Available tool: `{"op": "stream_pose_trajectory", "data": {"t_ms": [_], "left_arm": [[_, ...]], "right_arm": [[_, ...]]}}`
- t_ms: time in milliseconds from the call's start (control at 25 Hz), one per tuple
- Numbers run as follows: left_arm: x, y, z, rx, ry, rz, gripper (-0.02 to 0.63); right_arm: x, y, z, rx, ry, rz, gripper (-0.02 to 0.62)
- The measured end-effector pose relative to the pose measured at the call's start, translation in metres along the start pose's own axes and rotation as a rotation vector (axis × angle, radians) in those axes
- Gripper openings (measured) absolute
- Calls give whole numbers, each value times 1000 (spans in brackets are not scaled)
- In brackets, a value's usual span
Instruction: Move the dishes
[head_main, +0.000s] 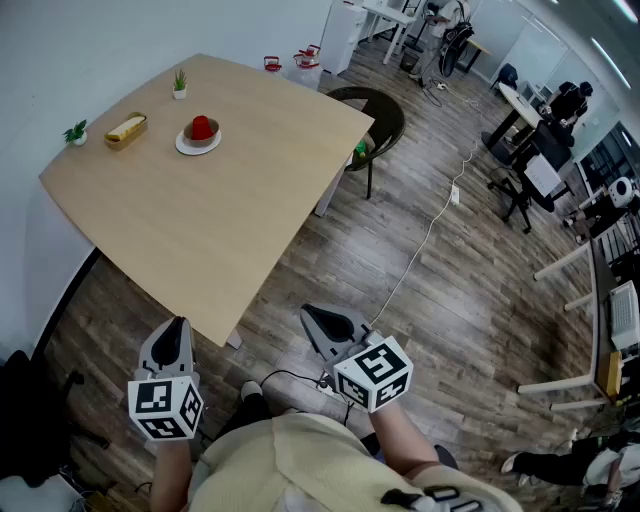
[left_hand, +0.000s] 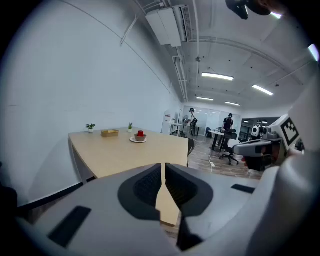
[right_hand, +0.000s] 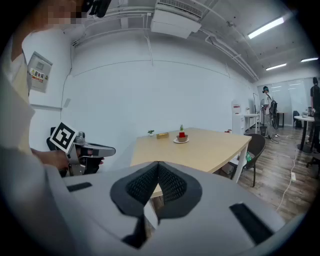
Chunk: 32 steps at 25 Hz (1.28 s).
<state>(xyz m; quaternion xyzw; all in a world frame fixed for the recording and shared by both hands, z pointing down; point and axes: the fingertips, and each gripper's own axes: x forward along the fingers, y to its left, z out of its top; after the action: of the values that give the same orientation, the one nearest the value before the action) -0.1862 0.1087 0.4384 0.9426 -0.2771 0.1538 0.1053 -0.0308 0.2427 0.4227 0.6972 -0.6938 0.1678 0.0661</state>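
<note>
Cream shirt (head_main: 300, 455) nearest, both tools out front, just short of table's (head_main: 230, 230) near corner and off its top. Left tool (head_main: 179, 326) pinched to a thin slit, empty. Right tool (head_main: 316, 314) pressed fully together, empty. At table's far end, wall side: white plate (head_main: 185, 147) w/ brown bowl (head_main: 206, 140) holding red item (head_main: 201, 126), poss. fruit, too small to tell. Wooden tray (head_main: 126, 130) on the same end. Potted plant (head_main: 180, 82) at table's far rim, second plant (head_main: 76, 131) at wall edge.

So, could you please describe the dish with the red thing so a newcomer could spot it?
Find the light wooden table beside the white wall; a few small things sit at its far end. Among them, it is the brown bowl on a round white plate, right of the rectangular tray, the only one holding something bright red.
</note>
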Motion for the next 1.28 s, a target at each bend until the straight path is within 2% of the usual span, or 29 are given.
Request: {"op": "stream_pose_trajectory", "data": {"t_ms": [160,320,560,880,1080,1280], "left_arm": [[13,16,13,-15,-23,-21,34],[21,24,13,8,-13,-59,34],[29,48,7,24,30,-74,34],[42,56,14,-9,22,-90,34],[57,63,21,-7,7,-55,34],[88,71,33,10,4,33,35]], "right_arm": [[27,0,8,-6,3,-4,15],[50,3,12,-7,0,-14,15],[78,27,28,-23,-19,62,15],[109,18,45,-19,11,87,18],[139,2,57,-49,-1,124,20],[171,-25,70,-53,-8,196,65]]}}
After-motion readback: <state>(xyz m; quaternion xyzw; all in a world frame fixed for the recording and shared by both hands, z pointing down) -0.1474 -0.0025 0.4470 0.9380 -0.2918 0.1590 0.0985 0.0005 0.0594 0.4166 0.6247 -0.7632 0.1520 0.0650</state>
